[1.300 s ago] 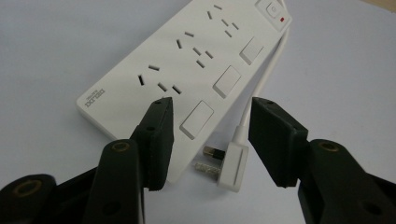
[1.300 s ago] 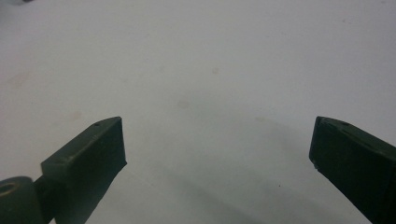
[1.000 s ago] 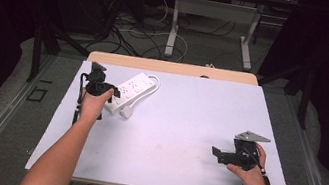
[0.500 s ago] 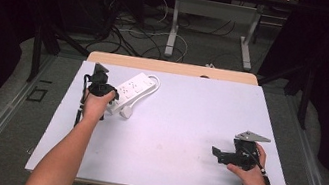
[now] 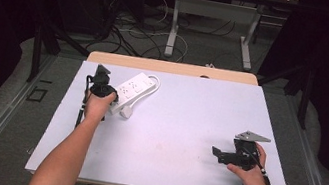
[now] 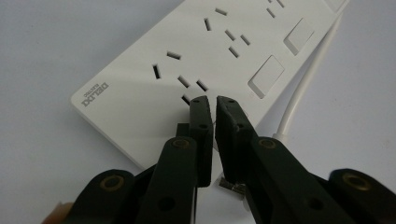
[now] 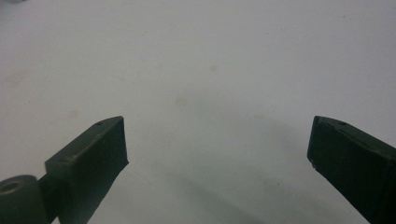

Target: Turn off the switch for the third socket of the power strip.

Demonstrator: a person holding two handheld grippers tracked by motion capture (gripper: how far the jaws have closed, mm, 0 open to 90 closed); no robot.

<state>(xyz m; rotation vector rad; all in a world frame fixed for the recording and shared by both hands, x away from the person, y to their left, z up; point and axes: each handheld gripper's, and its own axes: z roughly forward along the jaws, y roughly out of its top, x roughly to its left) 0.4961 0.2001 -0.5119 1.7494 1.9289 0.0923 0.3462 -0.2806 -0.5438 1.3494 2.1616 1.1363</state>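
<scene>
Grippers far apart on your table, power strip at far left.
From above, your left gripper point(image 5: 101, 84) sits at the white power strip point(image 5: 135, 88); your right gripper point(image 5: 217, 152) rests near right. Left gripper view: jaws nearly closed, something thin between them, unidentifiable. Right gripper view: jaws spread wide over bare table point(image 7: 210, 70), holding nothing.

My table point(image 5: 182, 126), pale and matte

A white power strip point(image 5: 133, 88) lies near its far left corner, its white cord point(image 5: 155, 82) and plug point(image 5: 127, 112) on the surface beside it.
</scene>
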